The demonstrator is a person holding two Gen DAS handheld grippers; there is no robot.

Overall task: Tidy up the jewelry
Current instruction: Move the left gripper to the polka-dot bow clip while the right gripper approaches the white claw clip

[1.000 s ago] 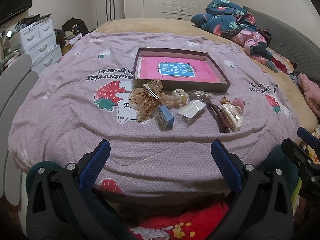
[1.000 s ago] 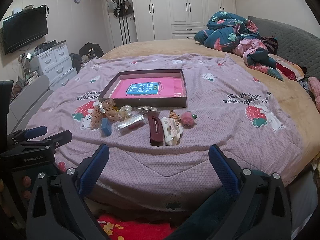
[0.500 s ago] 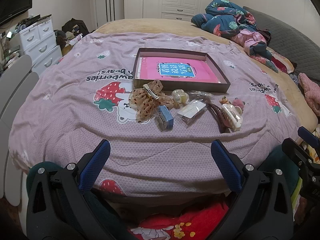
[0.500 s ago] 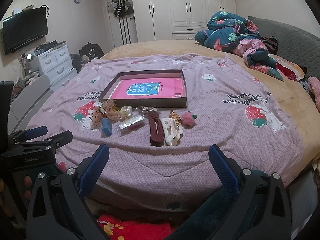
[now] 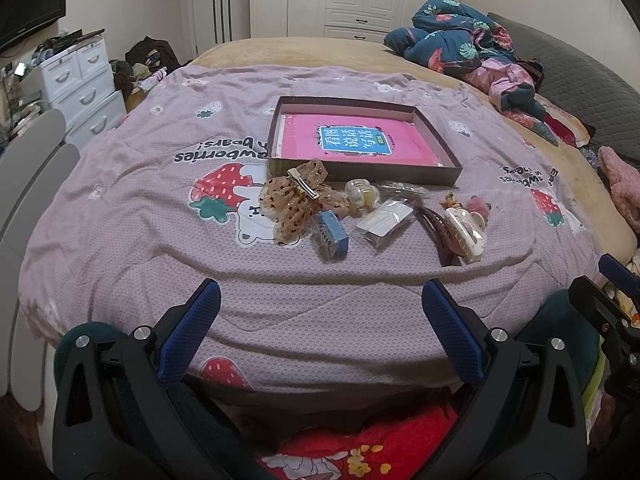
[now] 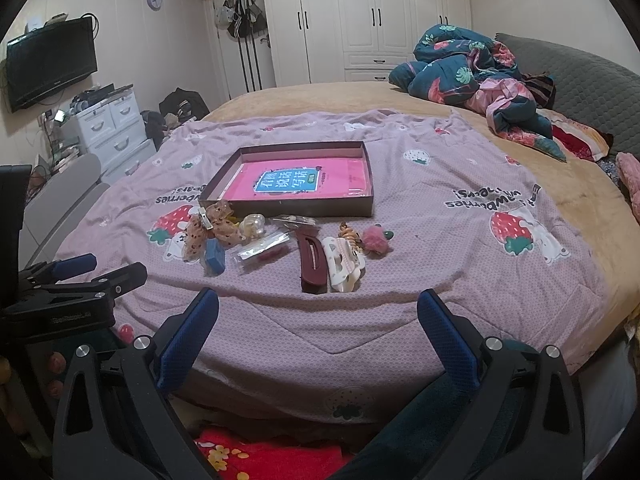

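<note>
A shallow brown box (image 5: 450, 173) (image 6: 288, 206) with a pink book inside lies on the purple bedspread. In front of it lie several hair accessories: a dotted bow clip (image 5: 298, 200) (image 6: 208, 228), a blue claw clip (image 5: 331, 234) (image 6: 215, 255), a yellow clip (image 5: 362, 195), a plastic packet (image 5: 385, 220) (image 6: 262, 246), a maroon clip (image 5: 434, 228) (image 6: 310, 262), a cream claw clip (image 5: 466, 234) (image 6: 342, 264) and a pink pompom (image 6: 376, 238). My left gripper (image 5: 320, 324) and right gripper (image 6: 318, 328) are both open and empty, near the bed's front edge.
A crumpled blue floral quilt (image 5: 472, 44) (image 6: 476, 76) lies at the far right of the bed. White drawers (image 5: 84, 84) and a grey chair (image 5: 32, 168) stand left. Wardrobes line the back wall. The left gripper shows at the left edge of the right wrist view (image 6: 72, 280).
</note>
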